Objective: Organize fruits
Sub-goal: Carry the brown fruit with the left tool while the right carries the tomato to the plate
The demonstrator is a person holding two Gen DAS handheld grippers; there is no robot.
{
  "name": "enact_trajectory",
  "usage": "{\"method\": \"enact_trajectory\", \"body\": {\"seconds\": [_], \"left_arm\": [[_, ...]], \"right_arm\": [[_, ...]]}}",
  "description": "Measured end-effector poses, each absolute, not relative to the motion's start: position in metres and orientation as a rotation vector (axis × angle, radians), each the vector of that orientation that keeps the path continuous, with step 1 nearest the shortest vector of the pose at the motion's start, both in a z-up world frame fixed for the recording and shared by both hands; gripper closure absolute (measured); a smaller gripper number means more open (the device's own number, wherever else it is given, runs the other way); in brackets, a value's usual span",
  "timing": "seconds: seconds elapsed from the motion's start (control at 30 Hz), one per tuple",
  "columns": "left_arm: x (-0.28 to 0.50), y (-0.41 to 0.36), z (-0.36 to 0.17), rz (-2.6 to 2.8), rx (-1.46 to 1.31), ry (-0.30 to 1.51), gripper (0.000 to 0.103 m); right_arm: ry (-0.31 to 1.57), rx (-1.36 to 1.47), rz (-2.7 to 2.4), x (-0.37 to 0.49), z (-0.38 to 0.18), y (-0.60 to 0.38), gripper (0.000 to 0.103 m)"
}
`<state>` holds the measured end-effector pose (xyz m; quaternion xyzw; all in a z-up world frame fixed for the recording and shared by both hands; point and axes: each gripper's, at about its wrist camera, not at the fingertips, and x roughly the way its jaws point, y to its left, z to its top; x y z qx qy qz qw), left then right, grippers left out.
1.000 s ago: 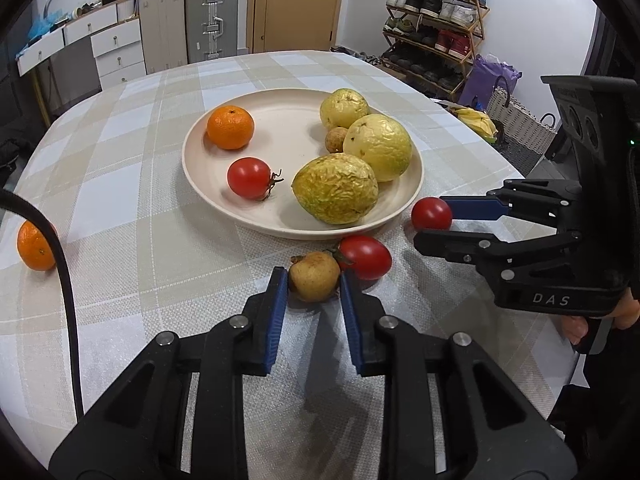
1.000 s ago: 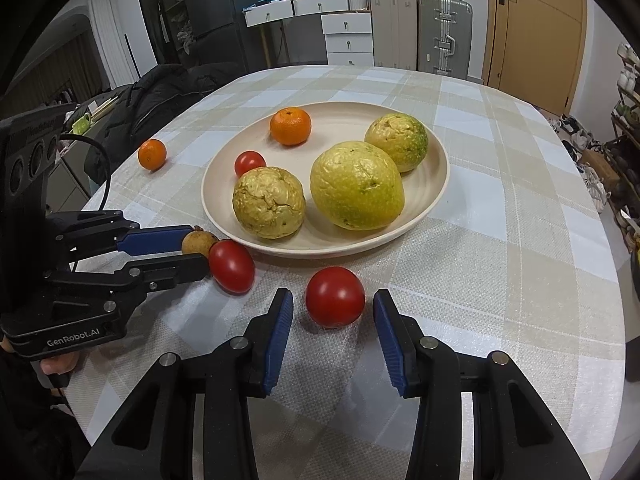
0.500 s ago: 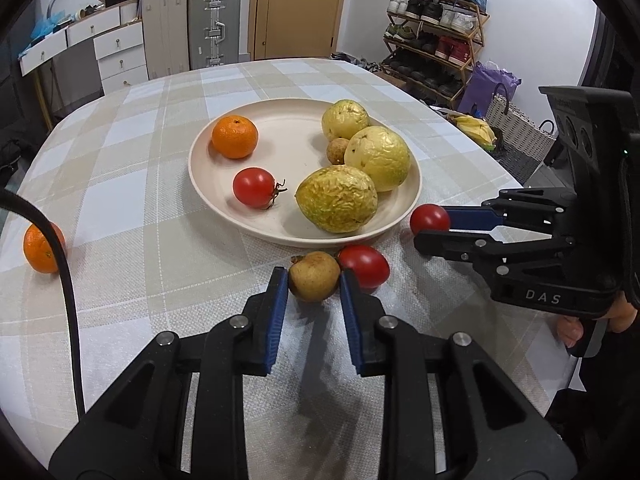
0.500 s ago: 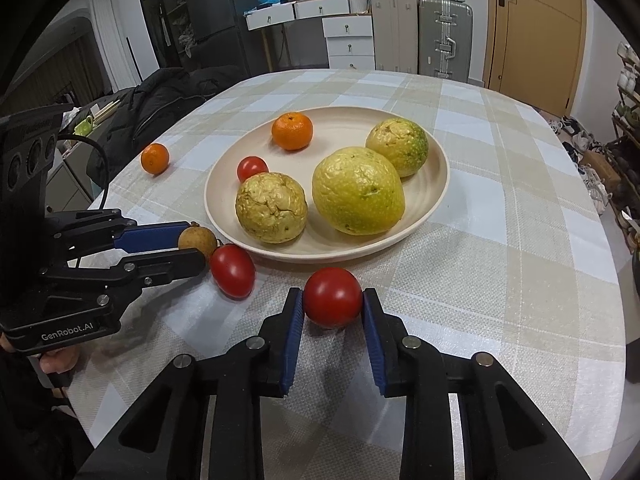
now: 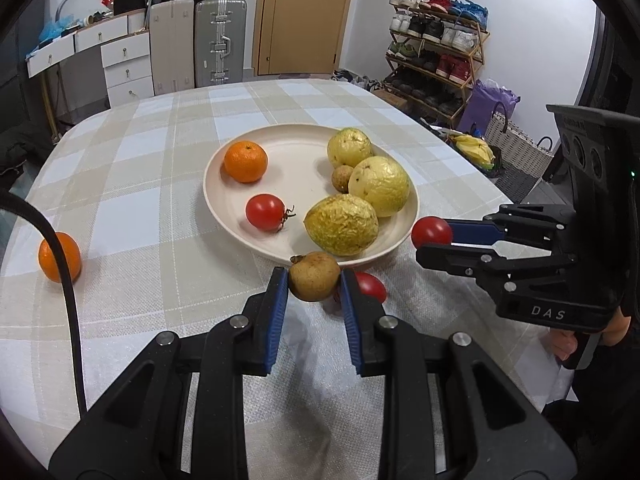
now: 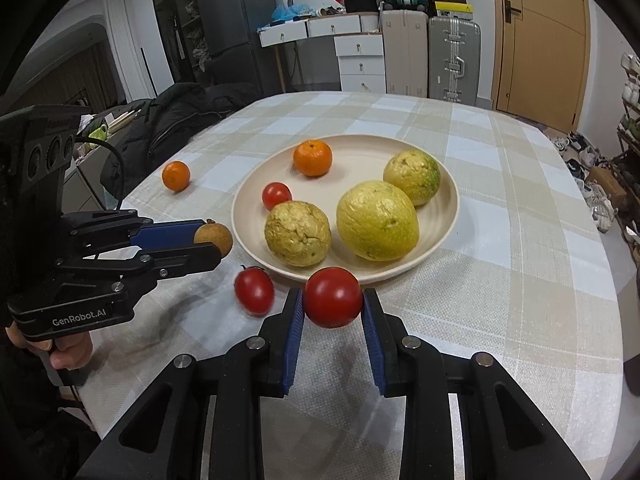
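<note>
My left gripper (image 5: 314,282) is shut on a small brown fruit (image 5: 315,276), held just off the cloth at the near rim of the cream plate (image 5: 304,160). My right gripper (image 6: 332,302) is shut on a red tomato (image 6: 333,297), also lifted near the plate's (image 6: 352,152) rim. From the left wrist, that tomato (image 5: 431,232) shows at the right gripper's tips. The plate holds an orange (image 5: 245,161), a tomato (image 5: 265,212), three wrinkled yellow fruits (image 5: 342,224) and a small brown one (image 5: 343,178). Another tomato (image 6: 254,290) lies on the cloth between the grippers.
A loose orange (image 5: 60,257) lies on the checked tablecloth at the left. A black cable (image 5: 68,288) hangs across the left wrist view. A dark coat (image 6: 176,124) lies past the table's left edge, a shoe rack (image 5: 436,52) stands to the right.
The right gripper closed on the red tomato and lifted it. The left gripper, shut on the brown fruit throughout, raised it off the cloth. The loose tomato between them stayed on the cloth.
</note>
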<state>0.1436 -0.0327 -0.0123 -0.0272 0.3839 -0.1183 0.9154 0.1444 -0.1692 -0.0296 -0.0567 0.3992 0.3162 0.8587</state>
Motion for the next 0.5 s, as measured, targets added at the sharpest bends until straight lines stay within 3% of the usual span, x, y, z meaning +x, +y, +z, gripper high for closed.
{"method": "enact_trajectory", "body": {"seconds": [0.5], "left_arm": [[0.14,-0.024,0.002,-0.182,-0.077,0.704,0.079]], "right_arm": [[0.749,-0.022,0.657,0.145,-0.013,-0.18,0.073]]}}
